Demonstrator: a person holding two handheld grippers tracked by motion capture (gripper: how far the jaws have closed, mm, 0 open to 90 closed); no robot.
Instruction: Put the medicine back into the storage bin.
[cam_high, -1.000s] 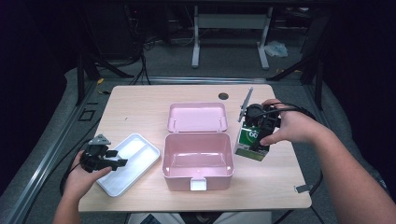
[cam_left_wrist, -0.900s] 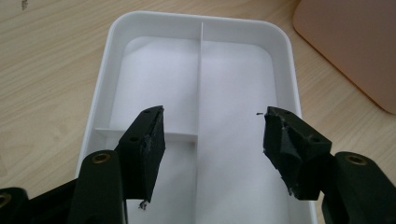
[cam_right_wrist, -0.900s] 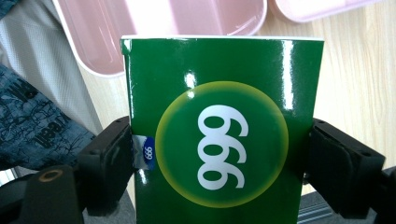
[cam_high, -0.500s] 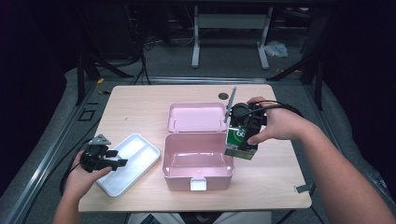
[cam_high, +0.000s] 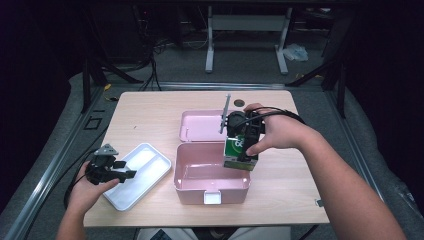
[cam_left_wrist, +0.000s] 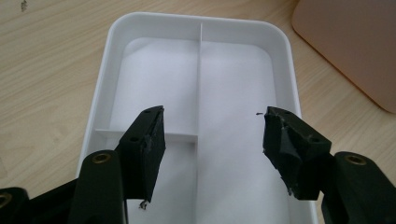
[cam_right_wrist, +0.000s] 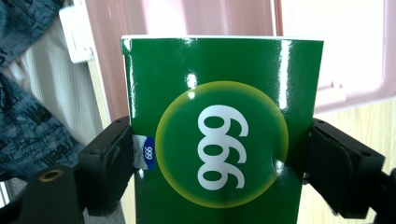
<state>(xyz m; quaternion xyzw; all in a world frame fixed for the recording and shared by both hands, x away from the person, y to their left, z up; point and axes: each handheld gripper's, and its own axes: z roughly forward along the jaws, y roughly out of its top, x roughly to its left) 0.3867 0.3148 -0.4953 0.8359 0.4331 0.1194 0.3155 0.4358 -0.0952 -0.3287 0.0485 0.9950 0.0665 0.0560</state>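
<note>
1. Green box printed with "999" in a yellow-rimmed circle, clamped at both side edges between the black jaws of the right gripper.
2. In the high view the green box held off the table, over the right rear corner of the open pink case, its lower end at about rim height.
3. Right hand wrapped around the right gripper from the far right side, black cable looping behind it.
4. Pink case standing open mid-table, its lid lying flat behind the base, white latch on the near wall.
5. White divided tray lying on the wooden table left of the pink case, near but apart.
6. Left gripper jaws spread wide with nothing between them, hanging just above the tray's near end.
7. In the high view the left gripper held by the left hand at the tray's near-left edge.
8. Dark floor and metal stand legs beyond the table's far edge.
</note>
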